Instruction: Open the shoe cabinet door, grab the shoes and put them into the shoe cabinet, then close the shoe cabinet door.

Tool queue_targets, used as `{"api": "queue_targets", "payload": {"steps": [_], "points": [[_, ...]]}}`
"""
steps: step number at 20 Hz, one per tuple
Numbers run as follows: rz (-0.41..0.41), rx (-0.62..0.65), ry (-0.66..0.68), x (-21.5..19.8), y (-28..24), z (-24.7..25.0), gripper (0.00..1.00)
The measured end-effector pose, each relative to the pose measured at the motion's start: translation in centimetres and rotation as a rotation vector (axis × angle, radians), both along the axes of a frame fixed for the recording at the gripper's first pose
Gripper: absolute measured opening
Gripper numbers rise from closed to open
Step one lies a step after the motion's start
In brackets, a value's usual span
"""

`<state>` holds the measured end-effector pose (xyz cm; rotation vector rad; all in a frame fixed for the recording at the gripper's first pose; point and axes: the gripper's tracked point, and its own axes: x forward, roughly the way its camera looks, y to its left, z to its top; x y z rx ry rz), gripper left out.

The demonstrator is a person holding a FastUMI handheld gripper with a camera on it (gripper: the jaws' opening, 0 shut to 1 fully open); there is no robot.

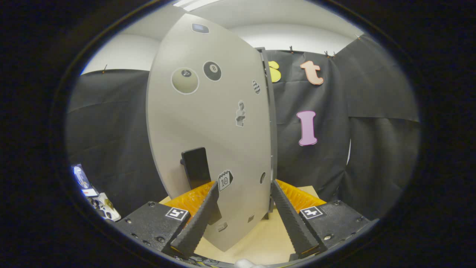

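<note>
The grey shoe cabinet door [208,126], dotted with stickers, stands close ahead and is seen at an angle, its free edge swung toward me. A dark strip of the cabinet frame [272,123] runs along its right side. A black handle [195,167] sticks out low on the door, just above the left fingertip. My gripper [244,185] is open, and the door's lower part lies between the two fingers without either one pressing on it. A light-coloured shoe [106,210] lies low on the left, beyond the left finger.
The cabinet stands on a pale wooden surface [260,242] that reaches under the fingers. Black cloth walls close in on the left, behind and on the right. A small printed item [82,180] lies next to the shoe.
</note>
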<state>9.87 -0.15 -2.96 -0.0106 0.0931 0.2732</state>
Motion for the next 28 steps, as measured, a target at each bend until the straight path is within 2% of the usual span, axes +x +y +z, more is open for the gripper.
{"api": "queue_targets", "payload": {"steps": [9,13,21,28], "points": [[0.080,-0.007,0.036,6.6,11.7,-2.3,0.97],[0.039,0.014,0.058,8.2,12.6,-3.3,0.97],[-0.043,0.007,0.008,5.0,10.1,-1.0,0.97],[-0.098,-0.023,-0.053,-0.4,8.3,0.9,0.97]]}}
